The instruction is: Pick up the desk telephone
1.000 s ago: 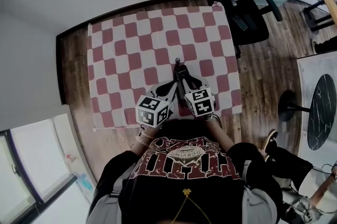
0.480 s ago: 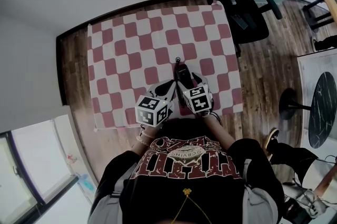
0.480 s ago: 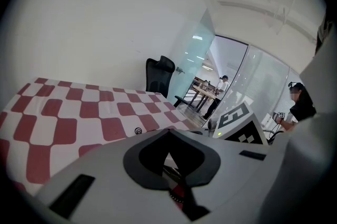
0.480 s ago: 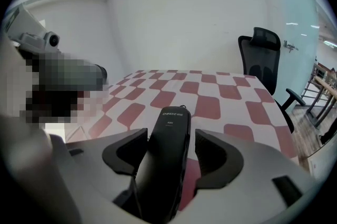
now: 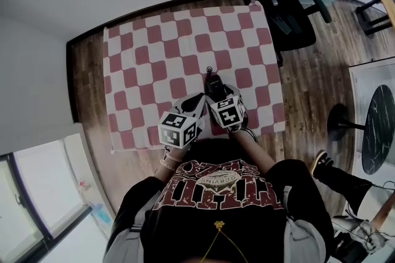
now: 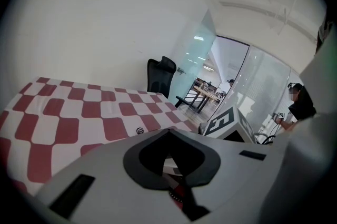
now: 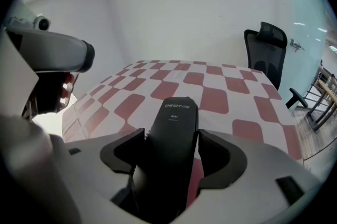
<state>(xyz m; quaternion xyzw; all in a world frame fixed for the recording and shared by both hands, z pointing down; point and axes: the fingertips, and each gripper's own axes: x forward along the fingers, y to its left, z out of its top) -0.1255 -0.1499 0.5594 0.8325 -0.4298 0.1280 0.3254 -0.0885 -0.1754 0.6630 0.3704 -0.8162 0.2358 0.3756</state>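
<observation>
Checked tablecloth (image 5: 154, 52), telephone (image 5: 214, 84) — between opening right tongs (image 7: 171, 136)

The tablecloth (image 5: 154, 64) is a check of dull red and white squares, spread over a brown wooden table (image 5: 86, 89) in the middle of the head view. The desk telephone (image 7: 176, 112) is plain black with small pale lettering near its top. The right gripper (image 7: 171, 139), its jaws opening with the telephone between them, is pale grey with black pads; the left gripper (image 6: 169, 133) has the same colours. Each carries a white cube (image 5: 179, 130) with black square markers. At the upper right, the office chair (image 5: 284, 2) is black, on a brown plank floor (image 5: 308, 83). The person's shirt (image 5: 213, 194) is black with a dark red and cream print.
</observation>
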